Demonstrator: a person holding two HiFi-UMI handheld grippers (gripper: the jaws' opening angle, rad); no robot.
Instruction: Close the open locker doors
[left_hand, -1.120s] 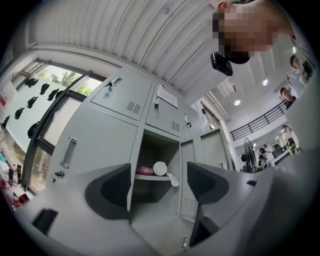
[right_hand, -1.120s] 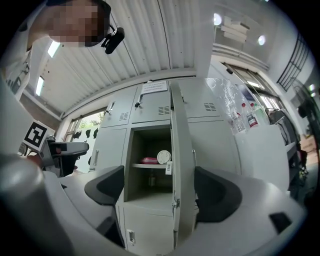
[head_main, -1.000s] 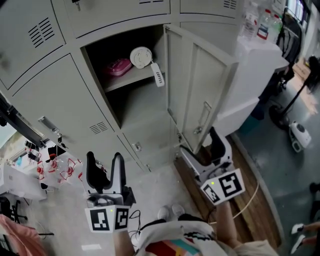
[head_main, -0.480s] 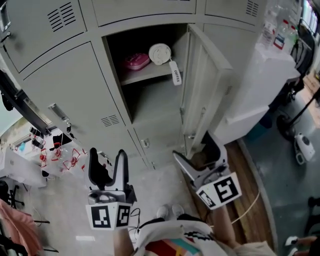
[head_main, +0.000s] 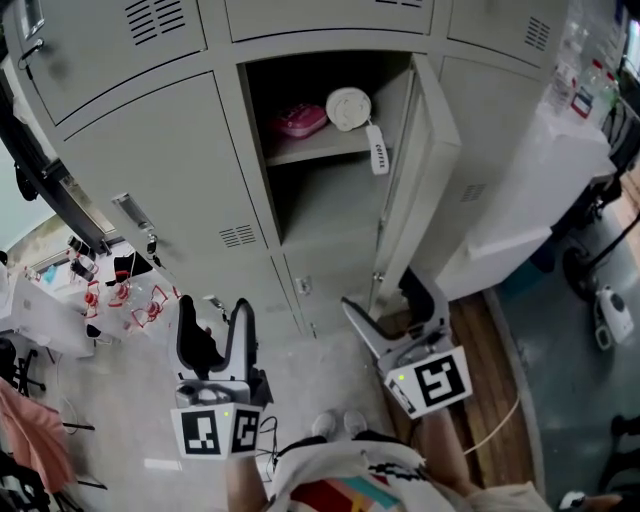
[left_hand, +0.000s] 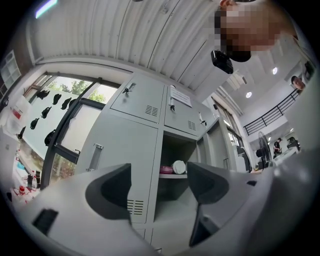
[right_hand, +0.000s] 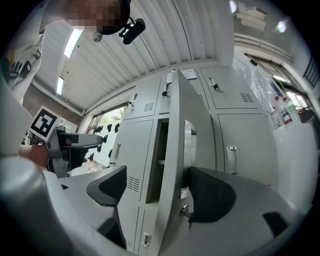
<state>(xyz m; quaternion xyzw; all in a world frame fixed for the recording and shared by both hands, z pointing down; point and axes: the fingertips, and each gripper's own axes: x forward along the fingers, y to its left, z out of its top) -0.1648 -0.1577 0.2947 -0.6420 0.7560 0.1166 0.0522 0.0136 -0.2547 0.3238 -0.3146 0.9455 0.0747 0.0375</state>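
Open doors: I count one open locker door (head_main: 425, 150).
My grippers: two, left gripper (head_main: 214, 308) and right gripper (head_main: 383, 293).
On the shelf: one pink case (head_main: 301, 122), one white round thing (head_main: 348, 108).
Hanging: one tag (head_main: 378, 157).

Left tongs (head_main: 212, 335) low, jaws apart, empty; right tongs (head_main: 388, 312) raised forward, jaws apart.

Shelf (head_main: 325, 148) inside locker (head_main: 330, 210) (door (head_main: 425, 150) right).
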